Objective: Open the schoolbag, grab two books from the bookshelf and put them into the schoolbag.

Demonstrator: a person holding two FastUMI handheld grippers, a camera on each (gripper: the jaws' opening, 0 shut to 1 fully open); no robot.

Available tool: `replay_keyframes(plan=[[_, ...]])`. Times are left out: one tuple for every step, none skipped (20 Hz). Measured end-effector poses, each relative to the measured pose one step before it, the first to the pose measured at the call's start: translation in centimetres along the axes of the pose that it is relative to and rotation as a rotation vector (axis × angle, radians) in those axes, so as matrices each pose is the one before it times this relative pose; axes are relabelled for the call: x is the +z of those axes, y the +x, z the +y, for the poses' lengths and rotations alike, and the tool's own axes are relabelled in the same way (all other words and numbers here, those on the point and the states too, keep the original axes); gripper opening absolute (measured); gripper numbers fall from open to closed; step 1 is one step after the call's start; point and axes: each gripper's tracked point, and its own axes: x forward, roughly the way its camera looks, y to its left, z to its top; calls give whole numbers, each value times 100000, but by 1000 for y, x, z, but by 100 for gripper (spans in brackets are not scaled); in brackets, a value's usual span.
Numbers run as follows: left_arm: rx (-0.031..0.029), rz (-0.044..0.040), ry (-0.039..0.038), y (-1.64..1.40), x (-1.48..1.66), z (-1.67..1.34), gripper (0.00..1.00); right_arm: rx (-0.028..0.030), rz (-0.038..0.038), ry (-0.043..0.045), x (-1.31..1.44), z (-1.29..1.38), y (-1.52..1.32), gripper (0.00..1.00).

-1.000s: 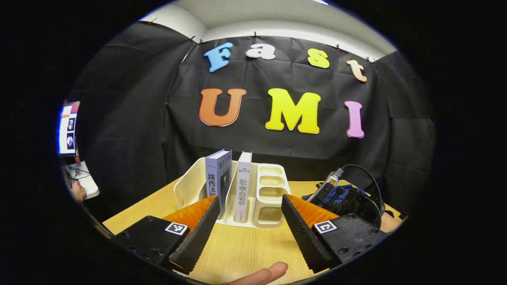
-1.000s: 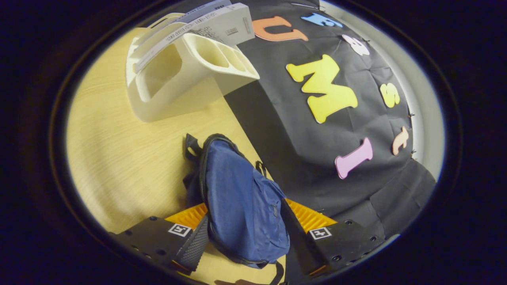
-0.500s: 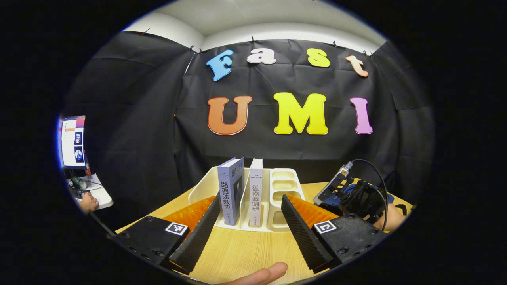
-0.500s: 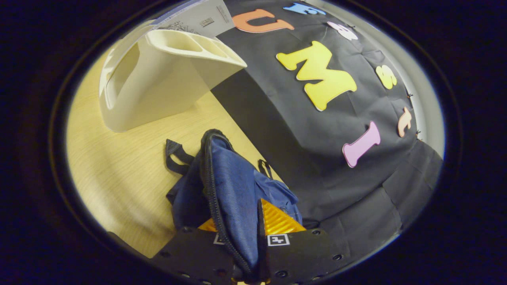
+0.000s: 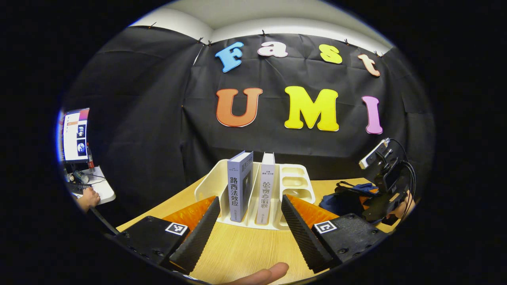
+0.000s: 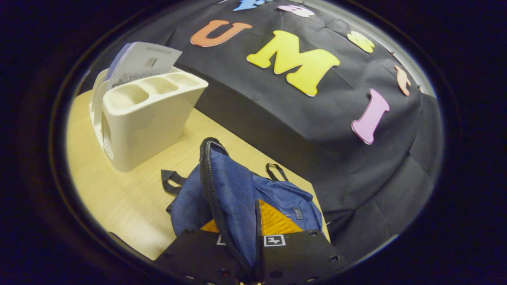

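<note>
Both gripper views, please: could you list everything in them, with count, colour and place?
books: two, grey-blue and white, upright in the bookshelf's left slots
bookshelf: one, cream, on the table
schoolbag: one, blue with black zip, right of the bookshelf
table: one, light wood
monitor: one, lit, far left
left claw: open, facing the books
right claw: shut on the schoolbag's zip edge
fingertip: one, at the bottom of the left gripper view
</note>
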Motion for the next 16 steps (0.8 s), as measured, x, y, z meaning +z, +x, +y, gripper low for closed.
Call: replay_keyframes(plan=[[-181,207,3,348,467,-155,100,1910,-239,2721,276,-626,-140,3],[-692,641,-60,453,410,-286,100,1830,84,2106,65,-587,-226,4],[-689,843,-581,461,165,-281,99,1190,-374,1948,290,-627,-102,4],[-1070,734,-386,594,363,-408,99,1460,-527,1527,252,-497,-146,3],[-1365,245,-6,462,522,-508,100,946,-557,1585,386,-607,-259,3],[-1292,321,633,633,510,-442,100,1255,-643,1692,259,-525,-238,3],[-1049,373,748,675,488,-390,100,928,-499,1087,268,-616,-142,4],[-670,-414,684,768,595,-348,99,691,-241,1207,138,-643,-92,4],[-416,404,687,728,592,-234,99,1322,-388,2019,174,-548,-54,4],[-604,1124,170,970,388,-265,99,1270,175,1973,66,-578,-101,3],[-1014,763,-347,888,359,-271,99,1382,-179,2526,211,-542,-74,3],[-974,1052,-637,863,464,-374,99,1201,239,2076,141,-741,-167,3],[-656,1423,-708,764,321,-253,99,1179,116,2482,301,-686,-141,3],[-562,1137,-386,877,610,-250,99,772,-388,1944,257,-912,-135,3],[122,1154,25,952,501,-117,99,373,-871,1163,541,-953,-159,4],[385,1531,900,952,456,101,99,192,-743,668,112,-938,-220,4]])
